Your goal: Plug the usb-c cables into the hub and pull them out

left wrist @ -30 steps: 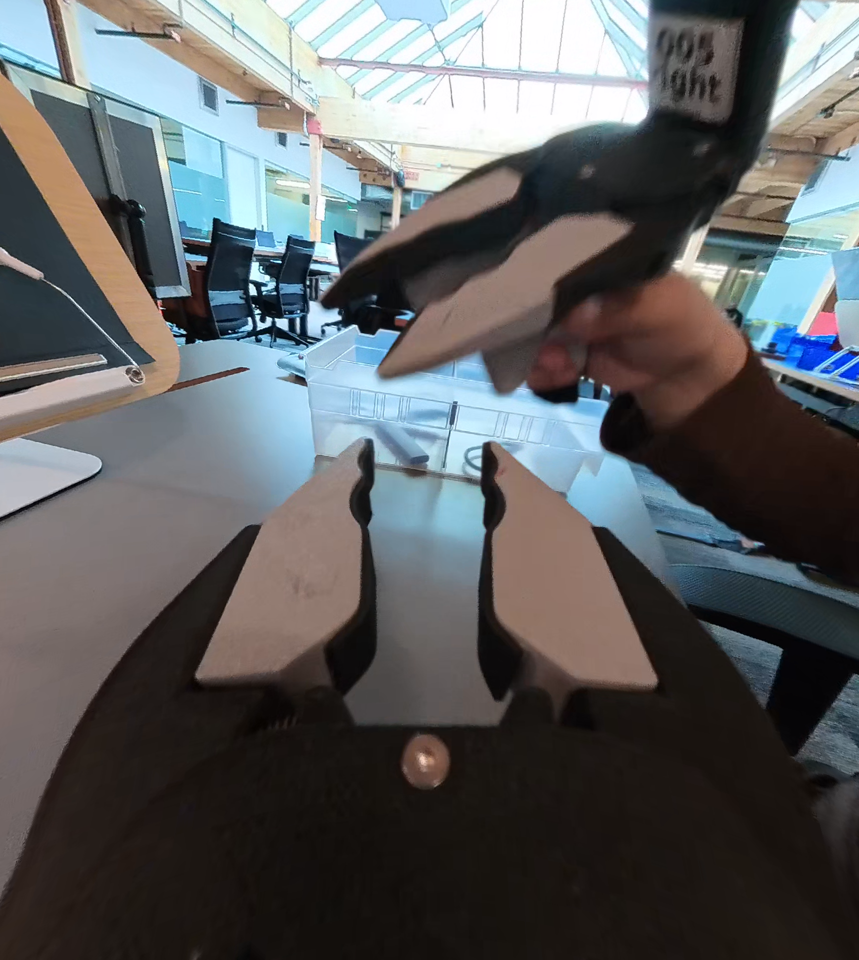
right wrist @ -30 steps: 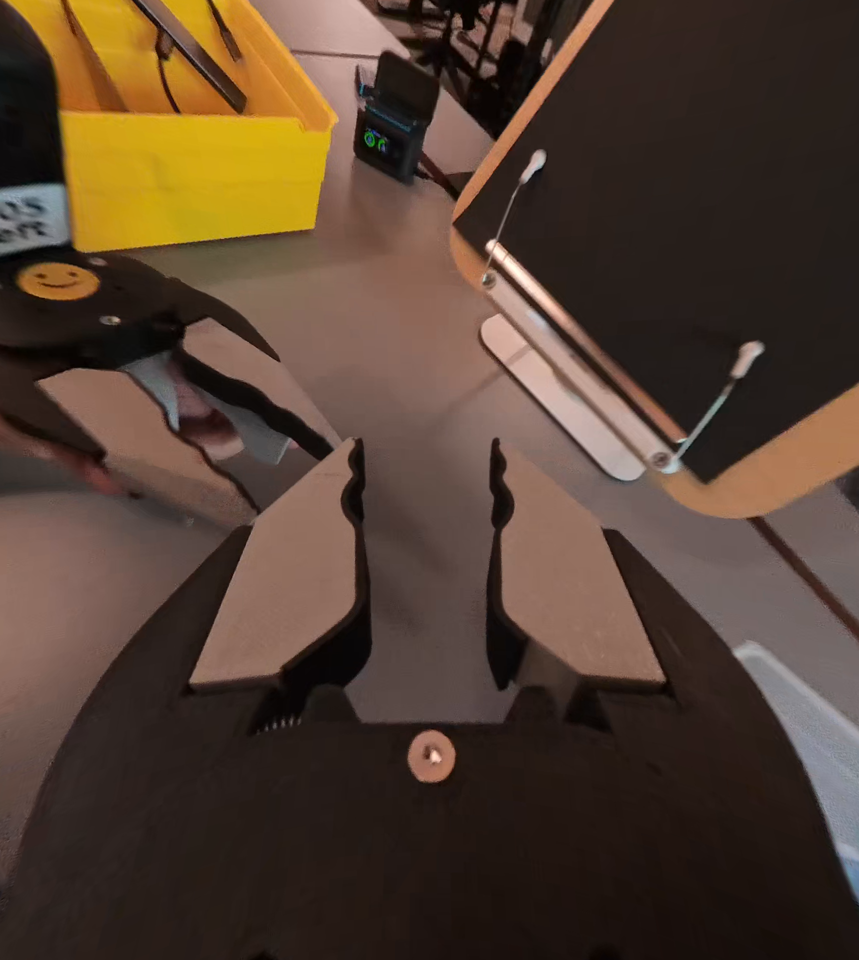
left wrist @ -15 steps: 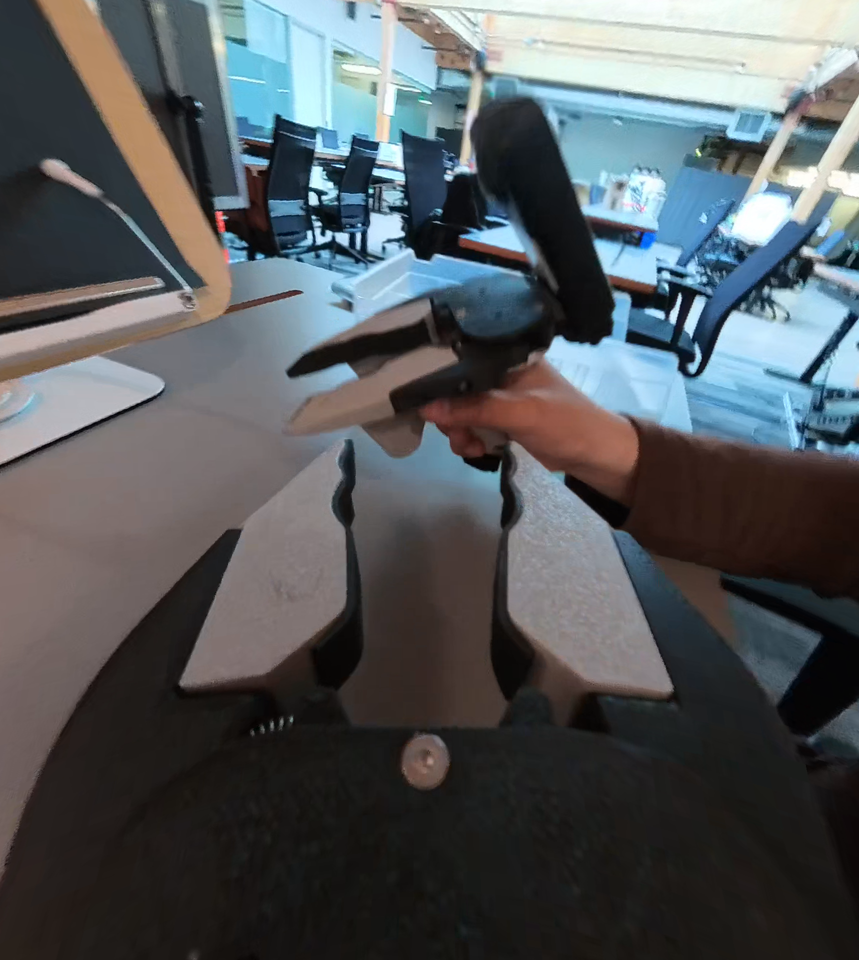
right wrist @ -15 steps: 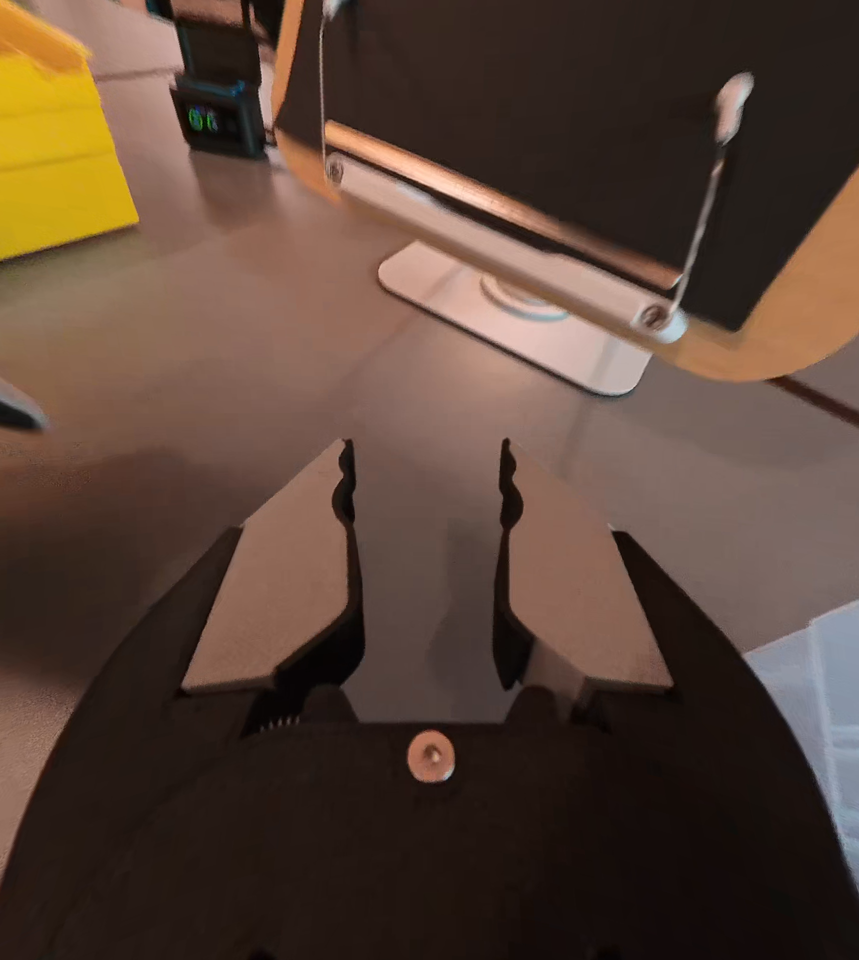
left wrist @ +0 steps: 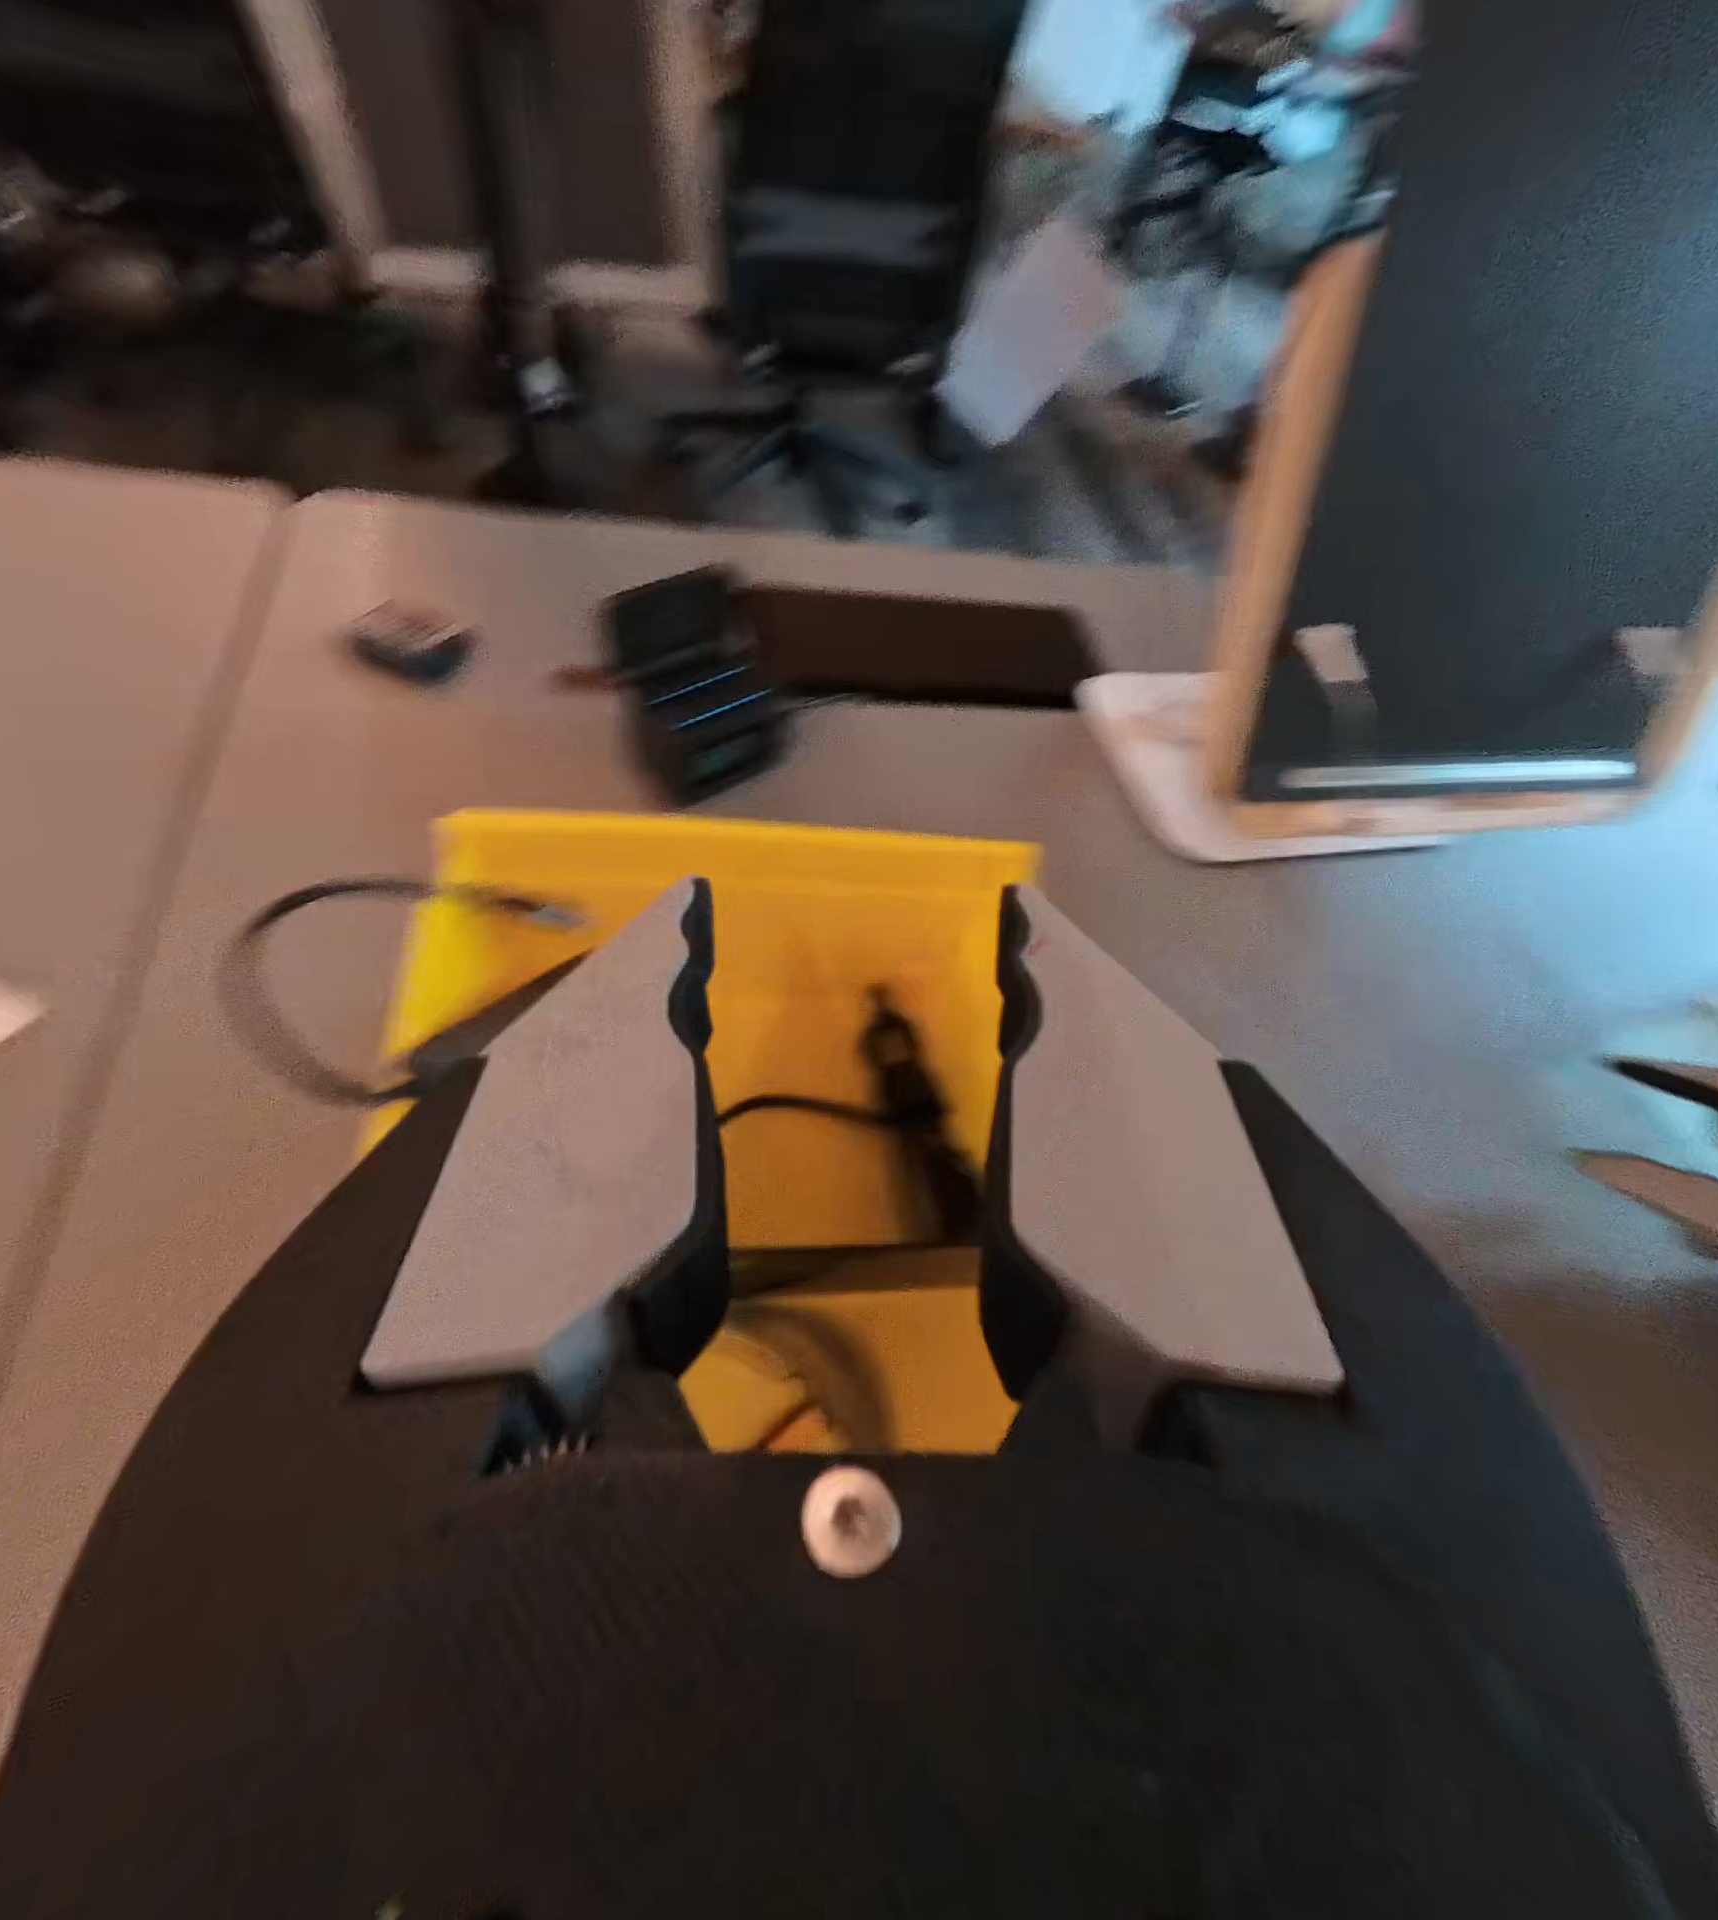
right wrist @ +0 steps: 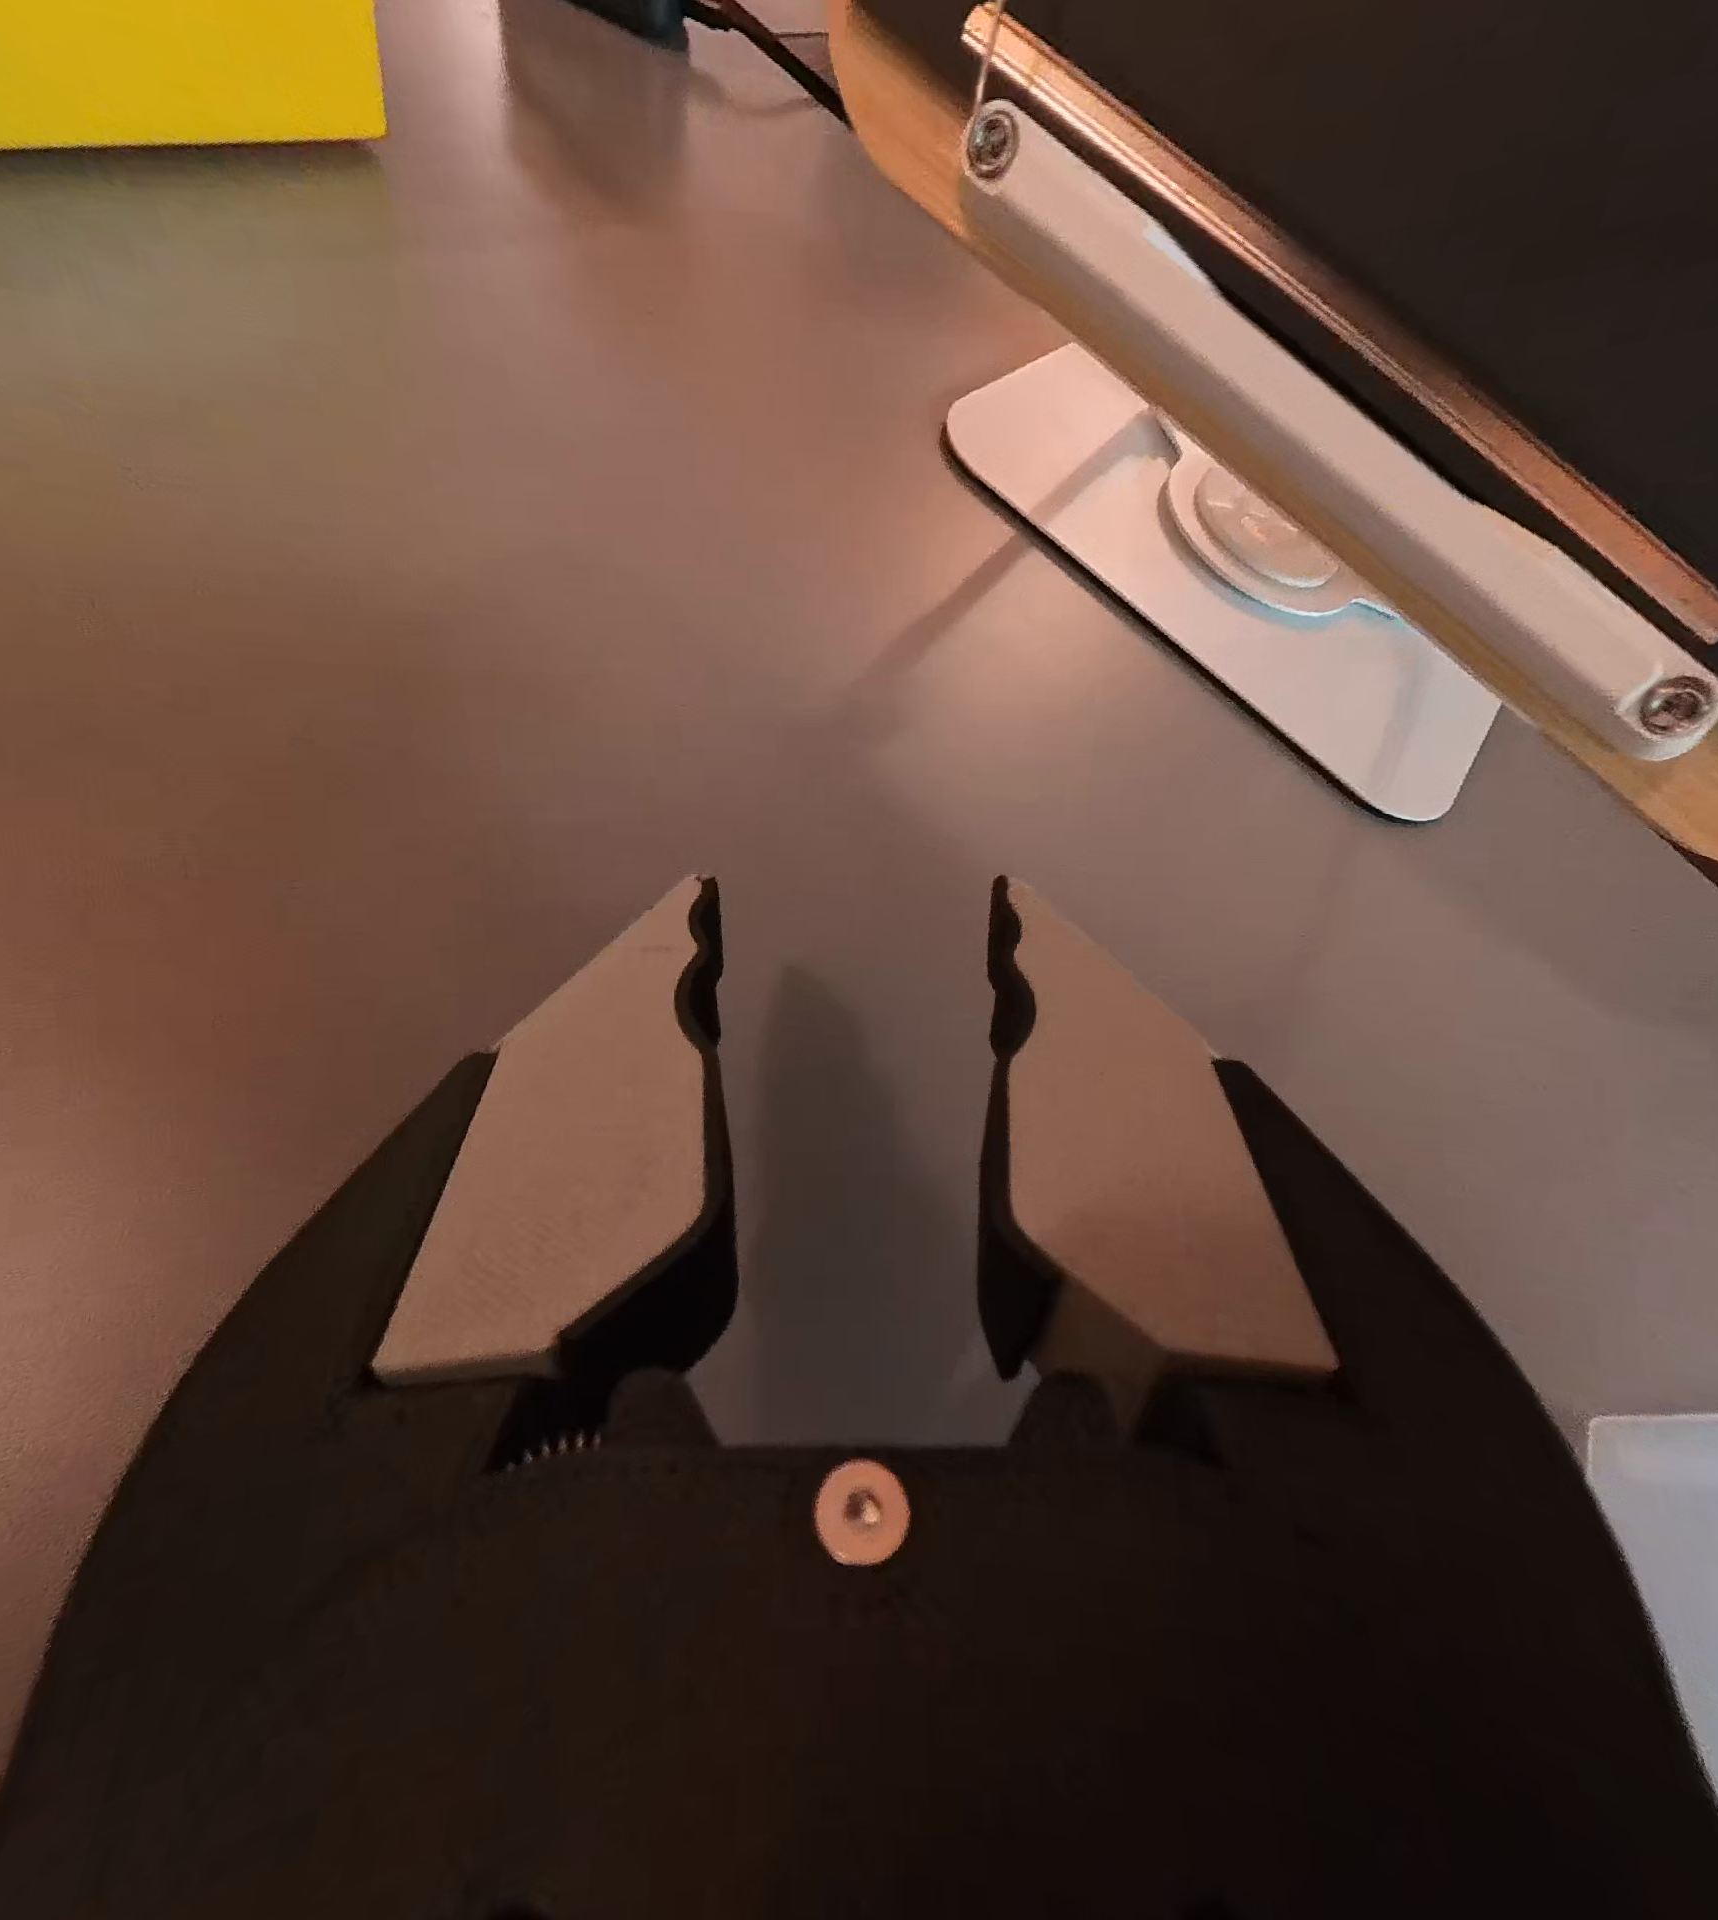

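In the blurred left wrist view, my left gripper (left wrist: 853, 904) is open and empty, hovering over a yellow bin (left wrist: 730, 862) on the grey table. Black cables (left wrist: 896, 1101) lie inside the bin, and one cable (left wrist: 263, 997) loops out over its left side. My right gripper (right wrist: 853, 899) is open and empty, low over the bare grey table (right wrist: 419, 623). Its fingertips (left wrist: 1707, 1153) show at the right edge of the left wrist view. I cannot make out a hub in either view.
A black board with a wooden edge (right wrist: 1457, 156) stands on a white base (right wrist: 1250, 582) at the right. A corner of the yellow bin (right wrist: 138, 73) shows top left. A small black device (left wrist: 689, 686) sits behind the bin. A clear container's corner (right wrist: 1707, 1558) is lower right. Across from one pair of fingers to the other is roughly 45 cm.
My left gripper has swung left, away from the clear container and right gripper, to over the yellow bin. My right gripper has turned toward the board's base and dropped closer to the table.
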Action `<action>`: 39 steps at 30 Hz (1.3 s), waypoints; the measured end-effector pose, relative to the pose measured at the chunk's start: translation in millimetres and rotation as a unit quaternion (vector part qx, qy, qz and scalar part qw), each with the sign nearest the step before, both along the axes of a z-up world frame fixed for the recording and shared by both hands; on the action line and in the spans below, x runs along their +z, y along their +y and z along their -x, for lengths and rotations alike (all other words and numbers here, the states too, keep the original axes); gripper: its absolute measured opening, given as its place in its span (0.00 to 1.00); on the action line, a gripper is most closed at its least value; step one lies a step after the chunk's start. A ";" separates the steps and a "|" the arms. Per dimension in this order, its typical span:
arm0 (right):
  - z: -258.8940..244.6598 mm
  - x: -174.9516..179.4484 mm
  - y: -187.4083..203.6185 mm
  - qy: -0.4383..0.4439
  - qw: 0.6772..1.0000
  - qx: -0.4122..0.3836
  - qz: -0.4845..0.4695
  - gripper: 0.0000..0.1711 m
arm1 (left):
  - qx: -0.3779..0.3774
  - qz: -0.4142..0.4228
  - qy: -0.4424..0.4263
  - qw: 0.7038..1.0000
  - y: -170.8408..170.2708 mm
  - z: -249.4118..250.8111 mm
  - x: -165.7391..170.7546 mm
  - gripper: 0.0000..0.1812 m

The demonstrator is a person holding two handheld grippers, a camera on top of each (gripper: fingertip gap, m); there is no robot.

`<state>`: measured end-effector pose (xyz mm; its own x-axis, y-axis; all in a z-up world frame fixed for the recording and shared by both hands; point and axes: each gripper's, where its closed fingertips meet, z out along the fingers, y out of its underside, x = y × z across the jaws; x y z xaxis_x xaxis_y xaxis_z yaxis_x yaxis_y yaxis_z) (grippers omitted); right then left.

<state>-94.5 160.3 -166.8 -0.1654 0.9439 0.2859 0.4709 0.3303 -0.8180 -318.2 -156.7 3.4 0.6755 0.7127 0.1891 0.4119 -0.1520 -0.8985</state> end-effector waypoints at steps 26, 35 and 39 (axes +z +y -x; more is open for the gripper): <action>-1.1 0.1 -18.3 -0.001 0.999 0.036 -0.004 0.27 | 0.052 0.116 0.135 0.983 -15.2 49.1 68.9 0.00; -7.5 14.8 -44.1 0.024 0.992 0.111 0.050 0.26 | -0.090 0.154 0.312 0.933 95.2 -64.9 164.6 0.00; -12.3 36.0 -52.4 0.059 0.984 0.142 0.095 0.31 | -0.203 0.152 0.334 0.908 148.8 -137.2 162.8 0.00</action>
<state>-82.2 107.9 -130.8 -0.4059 0.9027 0.1428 0.2796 0.2714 -0.9209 -181.0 -7.9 166.2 0.7857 0.3294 -0.5236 -0.3554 -0.4525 -0.8179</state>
